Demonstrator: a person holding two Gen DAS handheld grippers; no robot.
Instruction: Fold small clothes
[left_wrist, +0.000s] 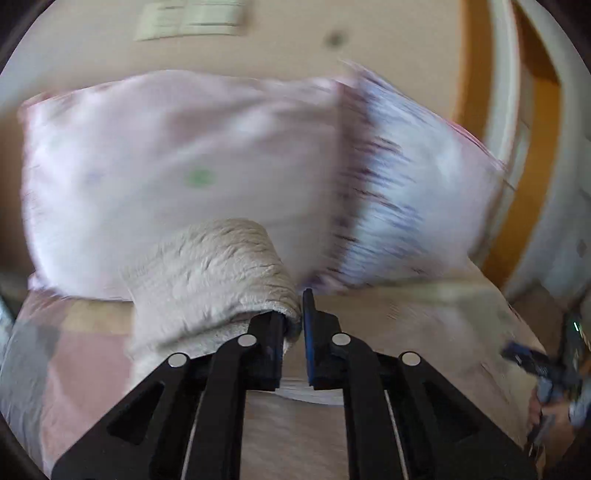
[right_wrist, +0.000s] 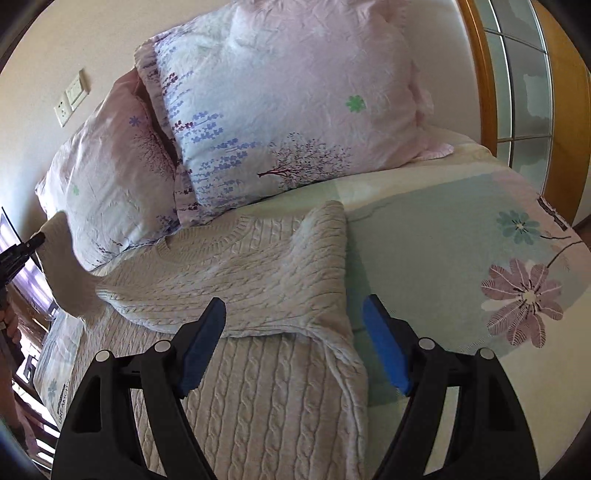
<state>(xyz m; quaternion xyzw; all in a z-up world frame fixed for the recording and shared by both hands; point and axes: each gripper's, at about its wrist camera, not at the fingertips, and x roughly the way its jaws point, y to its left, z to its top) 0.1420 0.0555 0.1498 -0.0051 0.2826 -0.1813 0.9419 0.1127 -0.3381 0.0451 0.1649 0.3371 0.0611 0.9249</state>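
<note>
A cream cable-knit sweater (right_wrist: 258, 280) lies on the bed, its right sleeve folded across the body. My left gripper (left_wrist: 293, 314) is shut on the cuff of the left sleeve (left_wrist: 221, 273) and holds it lifted; the view is blurred. In the right wrist view the left gripper (right_wrist: 37, 238) shows at the far left with the raised sleeve (right_wrist: 62, 266). My right gripper (right_wrist: 293, 314) is open and empty, just above the folded sweater near its right edge.
Two floral pillows (right_wrist: 288, 107) (right_wrist: 107, 184) lean at the head of the bed, just behind the sweater. The flowered sheet (right_wrist: 480, 240) stretches right to the bed edge. A wooden-framed glass door (right_wrist: 524, 92) stands at the right. Wall sockets (right_wrist: 70, 98) sit at the upper left.
</note>
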